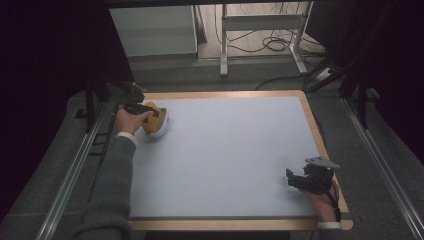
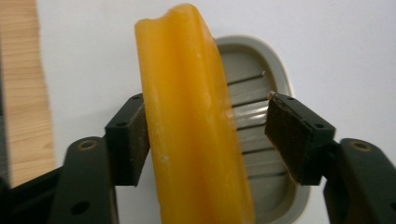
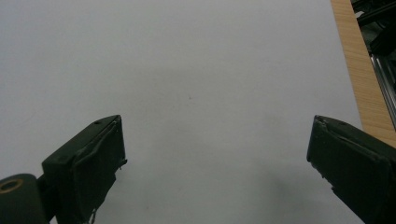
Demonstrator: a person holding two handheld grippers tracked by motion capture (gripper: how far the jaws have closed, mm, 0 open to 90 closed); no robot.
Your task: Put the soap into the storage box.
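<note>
An orange bar of soap (image 2: 187, 116) stands on its edge over a grey ribbed soap dish (image 2: 275, 65). My left gripper (image 2: 205, 135) straddles the bar: its left pad touches the soap, while the right pad stands off with a gap, so the jaws are open. From above, the left gripper (image 1: 145, 109) sits at the soap (image 1: 151, 117) and dish (image 1: 161, 131) in the mat's far left corner. My right gripper (image 1: 292, 180) rests near the front right corner, and its jaws (image 3: 215, 154) are open wide over bare mat with nothing between them.
A pale mat (image 1: 225, 150) covers the wooden-rimmed board (image 1: 320, 137). Metal rails (image 1: 380, 165) run along both sides of the board. Behind it are a white cabinet (image 1: 155, 30), a table frame (image 1: 260, 22) and loose cables on the floor.
</note>
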